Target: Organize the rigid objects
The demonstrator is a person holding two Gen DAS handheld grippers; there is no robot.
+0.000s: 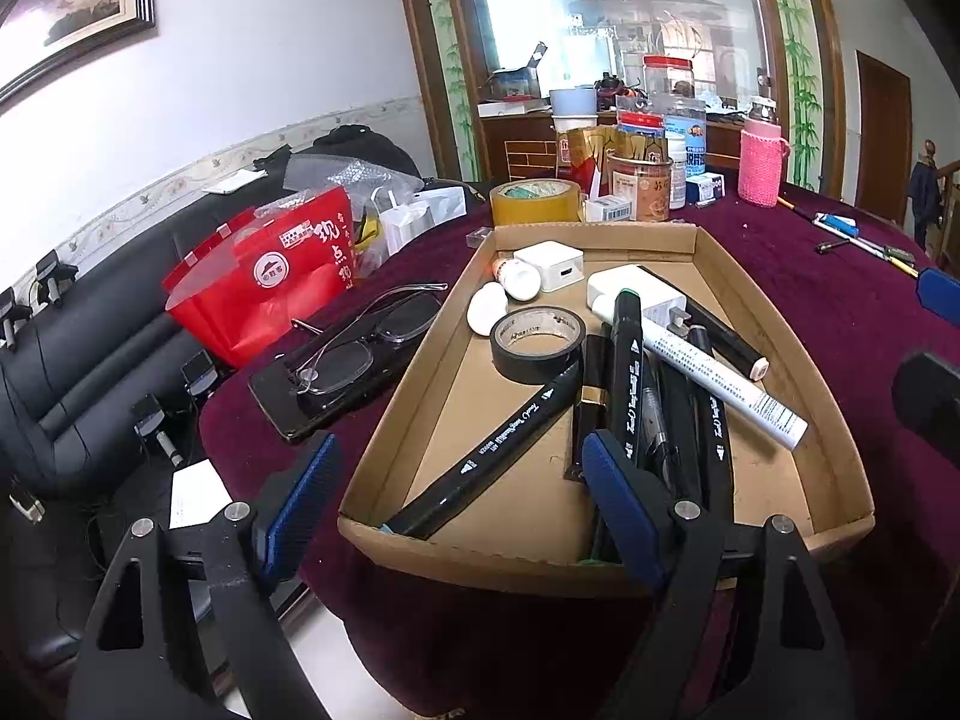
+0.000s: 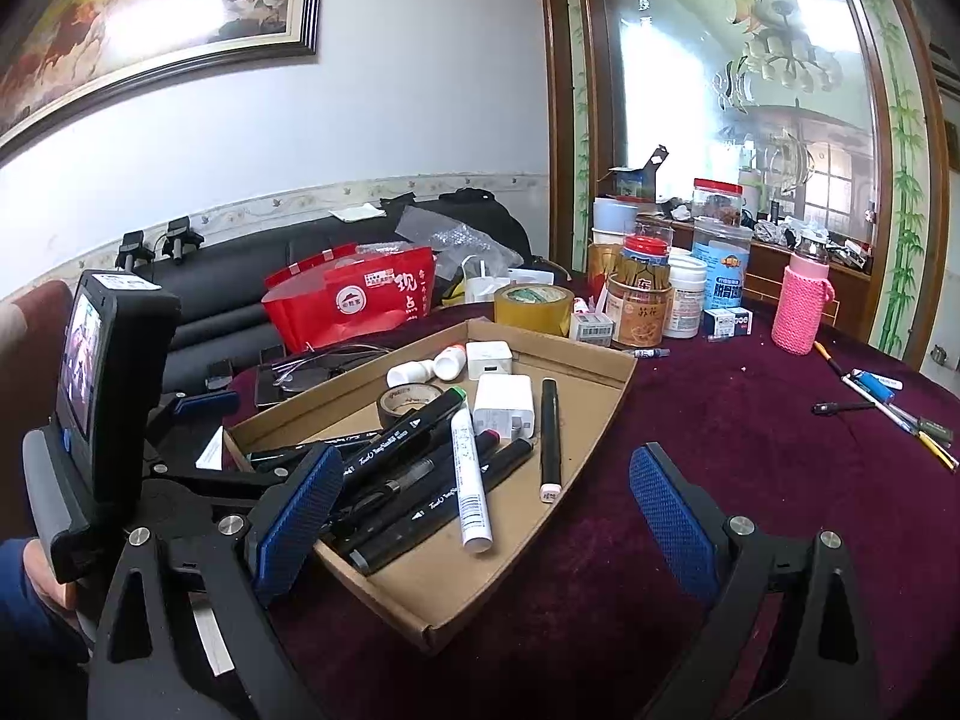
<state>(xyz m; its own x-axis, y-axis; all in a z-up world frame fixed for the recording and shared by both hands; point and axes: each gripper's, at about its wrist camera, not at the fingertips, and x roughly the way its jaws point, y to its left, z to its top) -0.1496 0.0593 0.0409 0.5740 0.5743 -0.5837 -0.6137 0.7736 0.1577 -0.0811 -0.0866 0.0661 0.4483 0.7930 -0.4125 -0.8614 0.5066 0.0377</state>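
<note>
A shallow cardboard tray (image 1: 762,324) (image 2: 600,420) on the maroon tablecloth holds several black markers (image 1: 498,456) (image 2: 402,438), a white tube (image 1: 720,378) (image 2: 471,486), a black tape roll (image 1: 537,342), white chargers (image 1: 552,267) (image 2: 504,405) and small white bottles (image 1: 519,279). My left gripper (image 1: 462,504) is open and empty over the tray's near left corner. My right gripper (image 2: 486,522) is open and empty over the tray's near right edge. The left gripper's body (image 2: 114,372) shows at the left of the right wrist view.
Glasses on a black phone (image 1: 354,354) and a red bag (image 1: 270,276) lie left of the tray. Yellow tape (image 1: 534,201), jars and a pink-sleeved bottle (image 2: 801,306) stand behind it. Pens (image 2: 894,408) lie at the right. A black sofa (image 1: 90,348) is beyond the table.
</note>
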